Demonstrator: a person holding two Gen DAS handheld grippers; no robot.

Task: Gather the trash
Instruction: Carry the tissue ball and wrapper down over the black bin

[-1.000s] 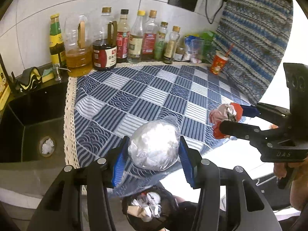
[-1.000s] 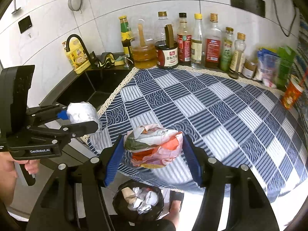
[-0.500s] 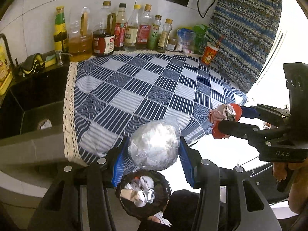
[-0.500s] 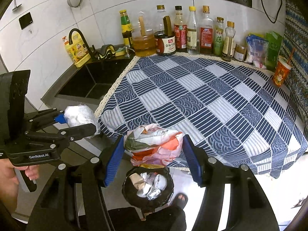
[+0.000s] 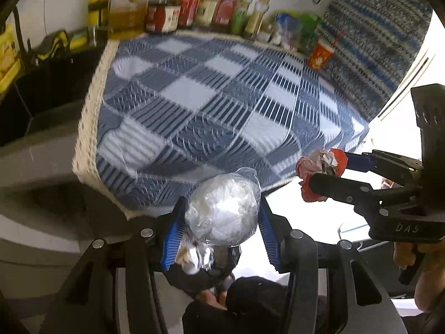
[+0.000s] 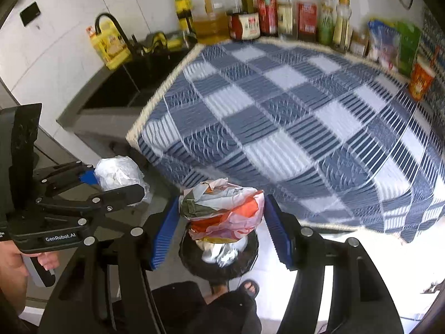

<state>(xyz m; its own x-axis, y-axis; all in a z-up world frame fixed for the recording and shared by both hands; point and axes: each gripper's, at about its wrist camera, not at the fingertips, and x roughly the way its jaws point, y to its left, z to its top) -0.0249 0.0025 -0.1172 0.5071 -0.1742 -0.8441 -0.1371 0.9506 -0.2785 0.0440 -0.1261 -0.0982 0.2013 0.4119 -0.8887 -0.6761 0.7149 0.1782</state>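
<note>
Jaws, left: the left gripper (image 5: 222, 222) is clamped on a ball of white paper wrapped in clear plastic (image 5: 222, 214), blue pads pressed to both its sides.
Jaws, right: the right gripper (image 6: 221, 214) is clamped on a crumpled red, white and green wrapper (image 6: 222, 208), also pinched from both sides.
Where the trash is: both wads hang off the near edge of the counter, above a black bin (image 6: 244, 261) on the floor; the wrapper sits almost straight over its mouth, the plastic ball just over its rim in the left wrist view.
Bin contents: foil and crumpled paper already lie inside.
Counter: the blue checked tablecloth (image 5: 222, 97) shows no loose trash; bottles and an orange cup (image 5: 319, 55) stand along the back.
Progress: judged near its end, with two pieces carried and not yet let go.
Left to do: release both over the bin; whether more trash lies elsewhere cannot be told.
</note>
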